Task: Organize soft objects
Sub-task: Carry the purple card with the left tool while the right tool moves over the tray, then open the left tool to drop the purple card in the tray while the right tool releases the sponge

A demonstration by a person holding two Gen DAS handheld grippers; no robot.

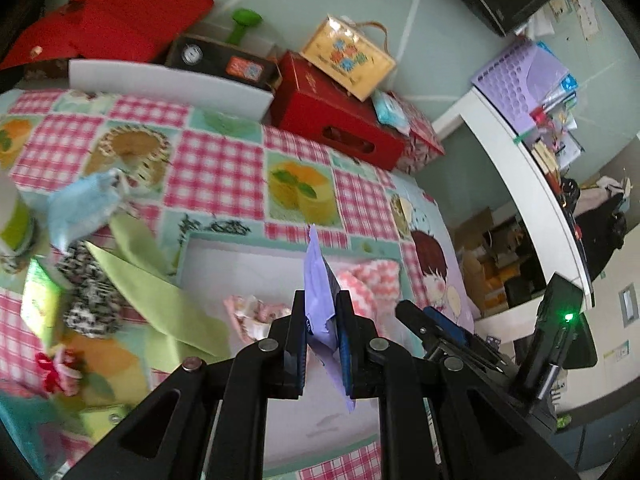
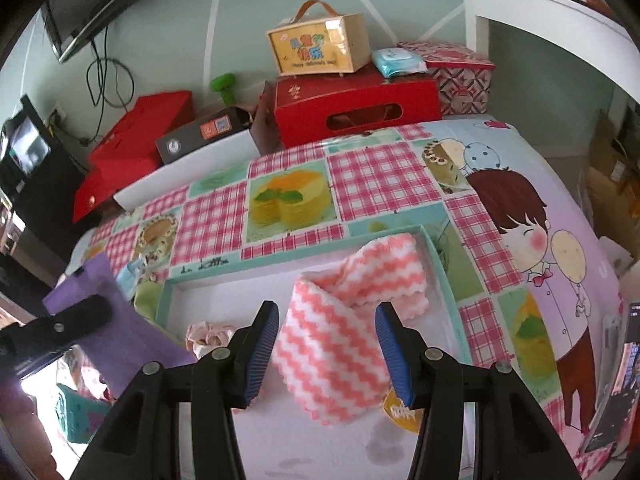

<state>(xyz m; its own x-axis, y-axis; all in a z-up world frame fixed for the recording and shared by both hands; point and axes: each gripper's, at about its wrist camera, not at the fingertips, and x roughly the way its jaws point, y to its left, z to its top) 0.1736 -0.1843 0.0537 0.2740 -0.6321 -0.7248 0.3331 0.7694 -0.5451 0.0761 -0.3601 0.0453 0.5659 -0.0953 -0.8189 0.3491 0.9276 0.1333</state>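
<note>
My left gripper (image 1: 320, 320) is shut on a purple cloth (image 1: 318, 276) that stands on edge between its pads, above the near side of a white tray with a teal rim (image 1: 200, 236). In the right wrist view the same purple cloth (image 2: 116, 320) hangs at the left under the left gripper's black finger (image 2: 64, 324). My right gripper (image 2: 328, 348) holds a pink-and-white zigzag cloth (image 2: 340, 344) between its blue pads, over the tray (image 2: 280, 266); the cloth's far end drapes on the tray's right corner. A pink scrunchie (image 2: 208, 334) lies in the tray.
Left of the tray lie a green cloth (image 1: 160, 292), a blue cloth (image 1: 84, 208) and a black-and-white patterned piece (image 1: 88, 292). Red boxes (image 2: 352, 108), a yellow carry box (image 2: 316, 46) and a long white tray (image 1: 168, 84) line the table's back. The table drops off at the right.
</note>
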